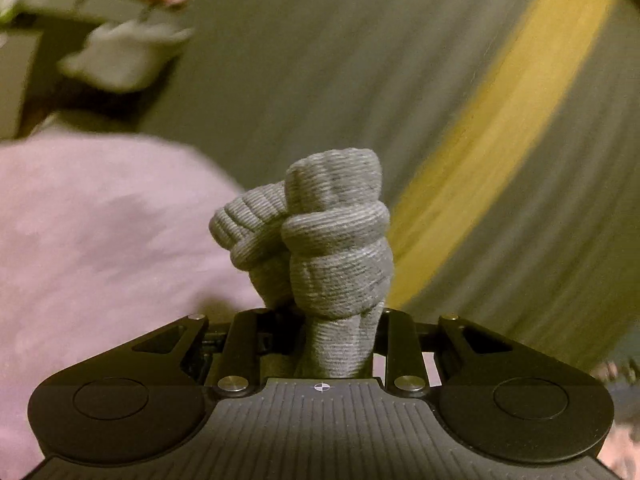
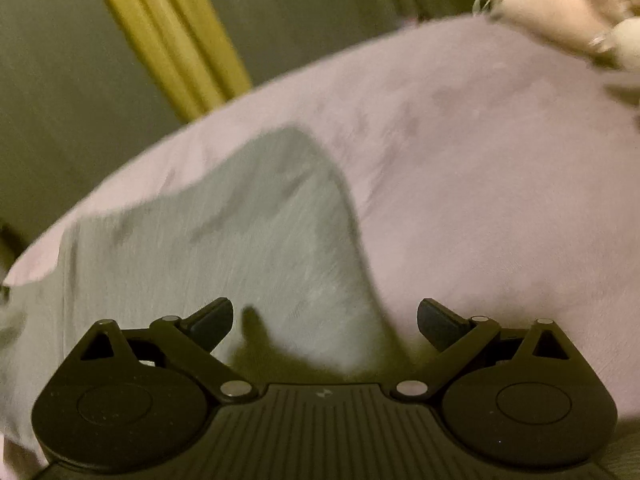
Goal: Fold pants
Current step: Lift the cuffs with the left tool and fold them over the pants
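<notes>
A bunched wad of grey ribbed pants fabric (image 1: 328,248) stands up between the fingers of my left gripper (image 1: 324,320), which is shut on it above the pink bed cover (image 1: 100,240). In the right wrist view the rest of the grey pants (image 2: 220,232) lie spread flat on the pink cover (image 2: 480,200), reaching toward its left edge. My right gripper (image 2: 325,316) hovers just over the near part of the pants. Its jaws stand wide apart with nothing between them. Both views are blurred.
A grey-green curtain or wall with a yellow stripe (image 1: 500,152) rises behind the bed; the yellow stripe (image 2: 168,40) also shows past the cover's far edge. Blurred pale clutter (image 1: 120,52) lies at top left, and pale objects (image 2: 560,0) sit on the cover's far right.
</notes>
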`<state>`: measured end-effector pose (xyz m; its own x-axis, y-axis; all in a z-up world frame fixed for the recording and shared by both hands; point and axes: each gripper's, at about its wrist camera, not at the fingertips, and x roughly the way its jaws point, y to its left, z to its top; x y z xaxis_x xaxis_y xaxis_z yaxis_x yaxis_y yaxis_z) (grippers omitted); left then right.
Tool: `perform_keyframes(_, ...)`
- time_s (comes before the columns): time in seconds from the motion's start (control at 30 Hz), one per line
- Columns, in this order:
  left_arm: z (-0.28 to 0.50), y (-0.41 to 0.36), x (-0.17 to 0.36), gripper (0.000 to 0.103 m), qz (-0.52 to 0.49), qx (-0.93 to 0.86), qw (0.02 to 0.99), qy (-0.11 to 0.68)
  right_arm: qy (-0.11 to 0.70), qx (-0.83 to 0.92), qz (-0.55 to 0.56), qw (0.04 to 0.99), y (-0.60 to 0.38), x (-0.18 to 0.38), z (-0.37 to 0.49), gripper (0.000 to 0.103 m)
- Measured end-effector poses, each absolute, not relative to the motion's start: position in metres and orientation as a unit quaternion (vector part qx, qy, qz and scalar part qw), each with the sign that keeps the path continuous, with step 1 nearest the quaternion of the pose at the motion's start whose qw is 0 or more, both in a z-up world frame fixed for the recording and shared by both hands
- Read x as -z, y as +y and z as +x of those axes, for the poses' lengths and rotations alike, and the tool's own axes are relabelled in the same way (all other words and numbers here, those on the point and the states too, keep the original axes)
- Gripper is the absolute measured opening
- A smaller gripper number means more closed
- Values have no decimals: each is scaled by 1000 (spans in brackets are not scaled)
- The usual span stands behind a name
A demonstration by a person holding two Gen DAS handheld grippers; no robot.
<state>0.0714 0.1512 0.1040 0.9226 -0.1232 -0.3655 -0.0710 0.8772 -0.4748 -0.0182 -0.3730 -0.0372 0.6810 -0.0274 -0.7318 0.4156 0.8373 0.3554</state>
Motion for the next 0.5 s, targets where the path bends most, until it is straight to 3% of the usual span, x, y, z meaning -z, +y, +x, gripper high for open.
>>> perform_keyframes(0.23, 59, 4, -122, 29, -154, 154, 953, 209, 317, 151, 205, 914, -376, -6, -55, 99)
perform_keyframes(0.37, 58, -86, -82, 29, -66, 197, 941, 266, 303, 145, 174, 926, -380, -20, -74, 99)
perform_keyframes(0.5, 47, -167, -16, 31, 90, 179, 927, 318, 296, 122, 235, 918, -403, -14, -87, 99)
